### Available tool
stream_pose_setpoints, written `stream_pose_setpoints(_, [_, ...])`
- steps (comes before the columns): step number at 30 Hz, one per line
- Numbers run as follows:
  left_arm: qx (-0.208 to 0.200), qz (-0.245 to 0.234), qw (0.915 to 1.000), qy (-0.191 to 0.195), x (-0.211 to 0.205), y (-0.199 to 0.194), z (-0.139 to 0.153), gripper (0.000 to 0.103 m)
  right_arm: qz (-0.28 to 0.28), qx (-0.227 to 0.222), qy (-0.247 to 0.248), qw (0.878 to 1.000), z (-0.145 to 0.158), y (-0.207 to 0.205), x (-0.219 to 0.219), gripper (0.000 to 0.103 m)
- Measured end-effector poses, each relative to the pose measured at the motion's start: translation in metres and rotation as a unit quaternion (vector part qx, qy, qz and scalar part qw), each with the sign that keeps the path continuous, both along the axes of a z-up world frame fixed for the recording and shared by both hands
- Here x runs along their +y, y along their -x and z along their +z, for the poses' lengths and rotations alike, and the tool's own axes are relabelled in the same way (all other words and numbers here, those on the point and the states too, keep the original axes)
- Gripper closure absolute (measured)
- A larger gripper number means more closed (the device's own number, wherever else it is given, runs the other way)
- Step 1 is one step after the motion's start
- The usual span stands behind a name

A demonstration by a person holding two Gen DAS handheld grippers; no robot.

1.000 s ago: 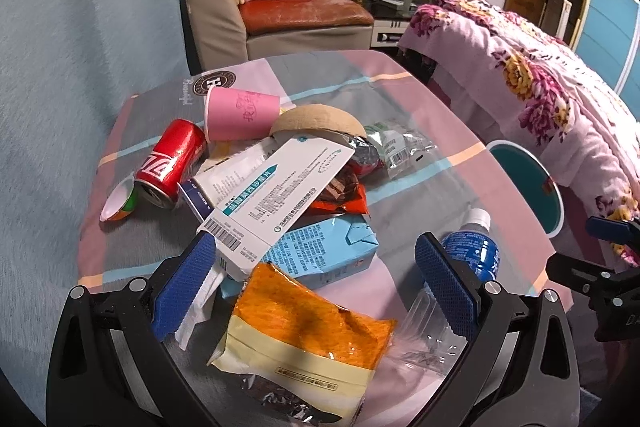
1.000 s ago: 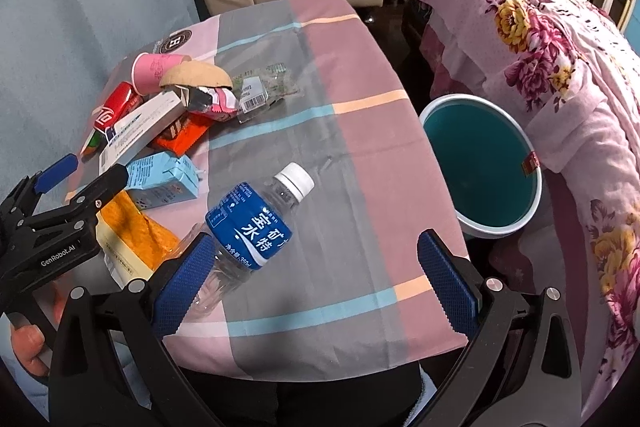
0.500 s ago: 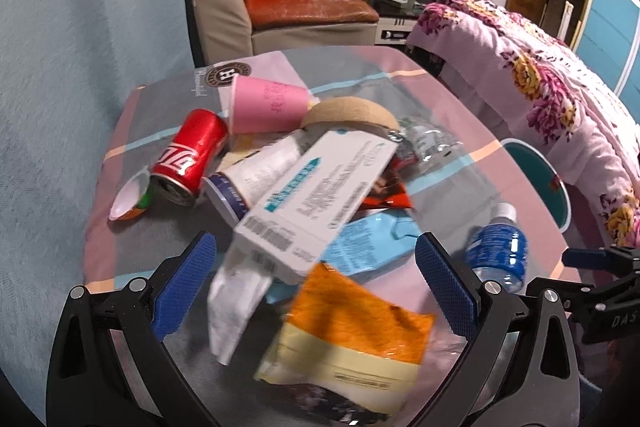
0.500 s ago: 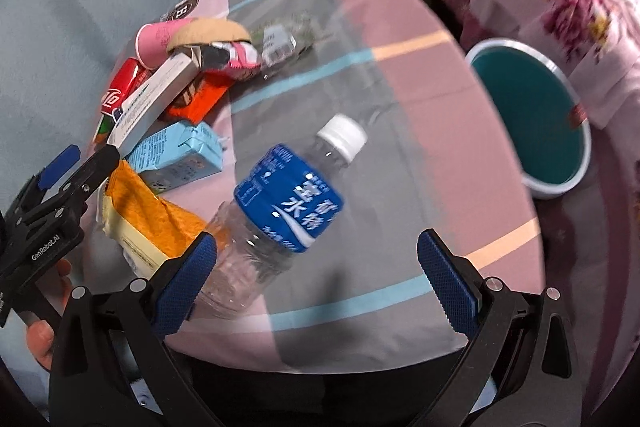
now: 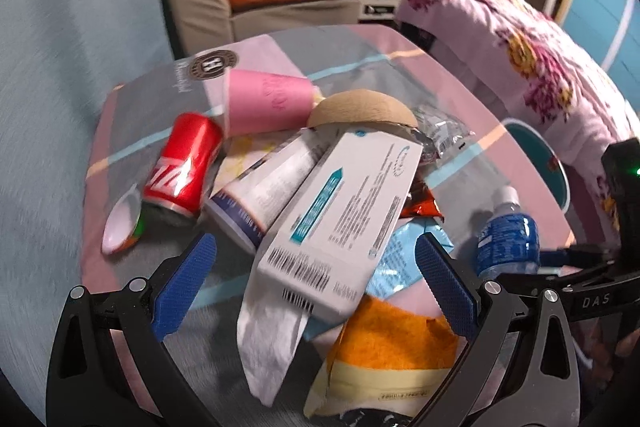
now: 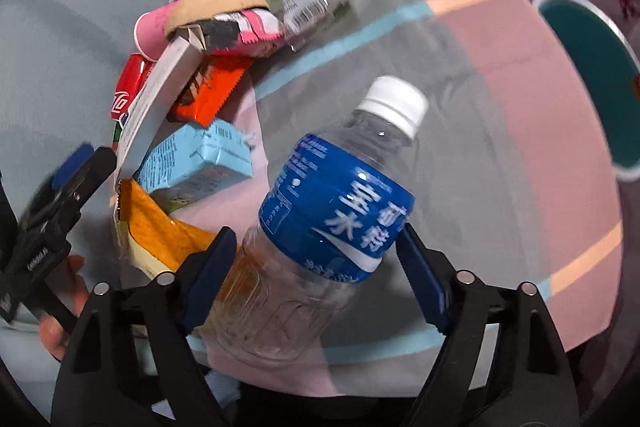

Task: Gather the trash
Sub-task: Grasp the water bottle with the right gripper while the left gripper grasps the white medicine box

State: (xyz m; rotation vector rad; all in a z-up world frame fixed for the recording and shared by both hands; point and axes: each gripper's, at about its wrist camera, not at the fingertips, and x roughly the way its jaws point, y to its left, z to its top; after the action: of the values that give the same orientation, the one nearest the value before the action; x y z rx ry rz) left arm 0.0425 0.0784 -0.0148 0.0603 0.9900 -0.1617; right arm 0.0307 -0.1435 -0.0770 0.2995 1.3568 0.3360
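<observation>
Left tongs (image 5: 316, 269) wide, nothing gripped, hanging over the trash pile on the worktop (image 6: 520, 99). Left to right in the left wrist view: red can (image 5: 185, 165) on its side, long axis running 1 to 7 o'clock; pink cup (image 5: 267, 101) on its side, mouth at 9 o'clock; white box (image 5: 340, 223) lying across the pile, long axis 1 to 7 o'clock, barcode end nearest the tongs; orange packet (image 5: 394, 343) beneath that end.

Right tongs (image 6: 316, 267) closing around the bottle (image 6: 332, 215), pads either side of the lower body; can't tell whether the pads touch yet. Bottle lies on the worktop, long axis 1 to 7 o'clock, white cap (image 6: 394, 105) at the 1 o'clock end, just beside the blue carton (image 6: 196, 163) at 9 o'clock.

Bare cloth to the right of the bottle up to the worktop edge. Teal bin (image 6: 592, 83) below that edge at 2 o'clock.
</observation>
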Motion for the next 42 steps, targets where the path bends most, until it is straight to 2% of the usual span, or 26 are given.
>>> stream_pose_setpoints(5, [0.024, -0.050, 0.9983, -0.019, -0.012, -0.029, -0.005, 0.003, -0.009, -0.024, 0.027, 0.999, 0.011, -0.012, -0.018, 0.029])
stream_pose_setpoints(12, [0.077, -0.076, 0.9941, 0.005, -0.016, -0.059, -0.033, 0.005, 0.006, -0.017, 0.034, 0.999, 0.011, -0.026, -0.029, 0.030])
stream_pose_setpoints(13, [0.072, -0.076, 0.9944, 0.010, -0.015, -0.059, -0.033, 0.006, 0.009, -0.015, 0.035, 0.999, 0.011, -0.027, -0.031, 0.029])
stream_pose_setpoints(14, [0.076, -0.079, 0.9937, 0.024, -0.014, -0.058, -0.033, 0.023, 0.014, -0.012, 0.036, 0.999, 0.010, -0.029, -0.031, 0.029])
stream_pose_setpoints(15, [0.083, -0.081, 0.9925, 0.039, -0.012, -0.059, -0.034, 0.032, 0.016, -0.011, 0.037, 0.999, 0.008, -0.031, -0.030, 0.029])
stream_pose_setpoints(20, [0.076, -0.070, 0.9935, 0.048, -0.012, -0.048, -0.029, 0.034, 0.024, -0.002, 0.033, 0.999, 0.004, -0.037, -0.031, 0.029])
stream_pose_setpoints(26, [0.058, -0.061, 0.9953, 0.047, -0.017, -0.035, -0.009, 0.042, 0.017, 0.014, -0.002, 1.000, -0.007, -0.039, -0.035, 0.030])
stream_pose_setpoints(31, [0.053, -0.053, 0.9961, 0.047, -0.020, -0.028, -0.001, 0.048, 0.022, -0.005, -0.014, 1.000, 0.001, -0.036, -0.041, 0.032])
stream_pose_setpoints(34, [0.056, -0.063, 0.9959, 0.034, -0.025, -0.024, -0.003, 0.048, 0.019, -0.011, -0.021, 1.000, 0.007, -0.034, -0.047, 0.033])
stream_pose_setpoints(37, [0.078, -0.061, 0.9950, 0.015, -0.029, -0.027, -0.015, 0.047, 0.027, -0.012, -0.009, 1.000, 0.008, -0.030, -0.050, 0.033])
stream_pose_setpoints(39, [0.089, -0.052, 0.9947, -0.005, -0.028, -0.032, -0.021, 0.041, 0.030, -0.009, -0.007, 0.999, 0.007, -0.029, -0.050, 0.033])
stream_pose_setpoints(41, [0.088, -0.042, 0.9951, -0.014, -0.024, -0.036, -0.024, 0.023, 0.037, -0.007, -0.003, 0.999, 0.007, -0.029, -0.049, 0.033])
stream_pose_setpoints(42, [0.089, -0.041, 0.9951, -0.015, -0.022, -0.038, -0.026, 0.021, 0.040, -0.005, -0.002, 0.999, 0.007, -0.029, -0.049, 0.033])
